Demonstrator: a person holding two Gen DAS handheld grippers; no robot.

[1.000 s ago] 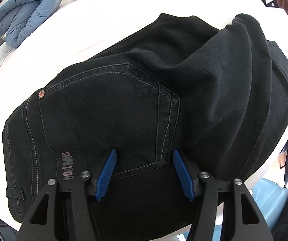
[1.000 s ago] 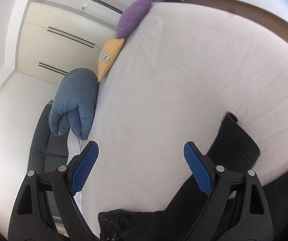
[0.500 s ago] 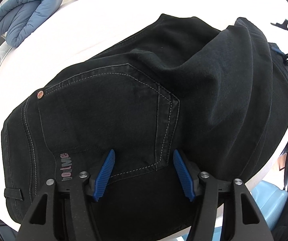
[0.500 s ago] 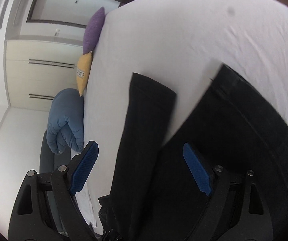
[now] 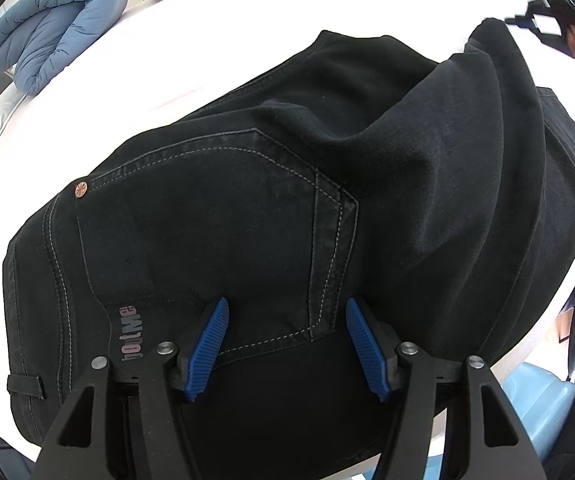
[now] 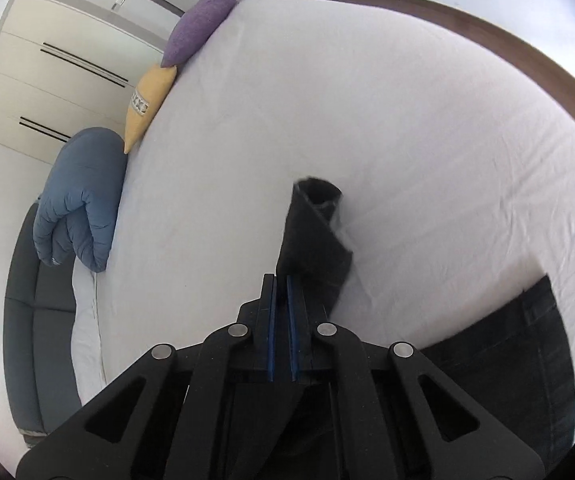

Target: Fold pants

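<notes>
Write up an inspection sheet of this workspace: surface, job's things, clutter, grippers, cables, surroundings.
Surface: bed with a white sheet, lightly creased.
Job's things: black pants, back pocket up, one leg lifted in a ridge.
Clutter: blue duvet, yellow pillow and purple pillow along the bed's edge.
Grippers: left gripper open over the pocket; right gripper shut on a pants leg end.
Cables: a thin dark line at the left view's right edge; unclear.
Surroundings: wardrobe, dark sofa.
</notes>
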